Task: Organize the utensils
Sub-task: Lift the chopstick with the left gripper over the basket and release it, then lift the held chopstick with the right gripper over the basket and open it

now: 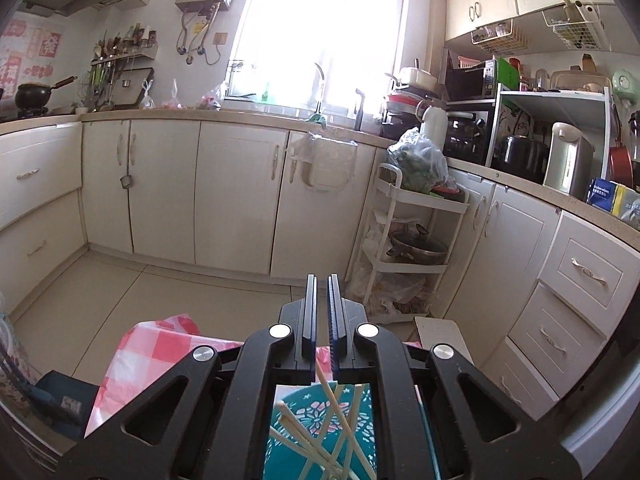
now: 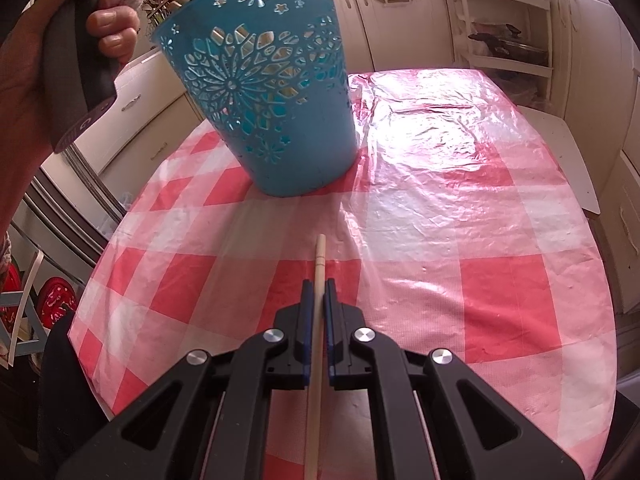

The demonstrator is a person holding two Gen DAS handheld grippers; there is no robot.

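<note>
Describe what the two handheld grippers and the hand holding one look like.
Both the left gripper and the right gripper have matte black angular frames with triangular cutouts, round silver bolts and blue-padded fingers. The left hand grips a dark grey handle; no sleeve shows.

Kitchen table inventory:
- Basket point(image 2: 276, 92), teal, cut-out flower pattern: one, far left on the table.
- Chopsticks point(image 1: 320, 432) inside the basket: several, crossed; exact number cannot be told, at least five.
- Chopstick point(image 2: 318, 320), loose, pale wood: one, near centre.
- Tablecloth point(image 2: 460, 208), pink-and-white check, plastic: one.
- Grippers: two, left gripper point(image 1: 322, 312) and right gripper point(image 2: 319, 308).
- Hand point(image 2: 44, 64) in view: one, far left.
</note>
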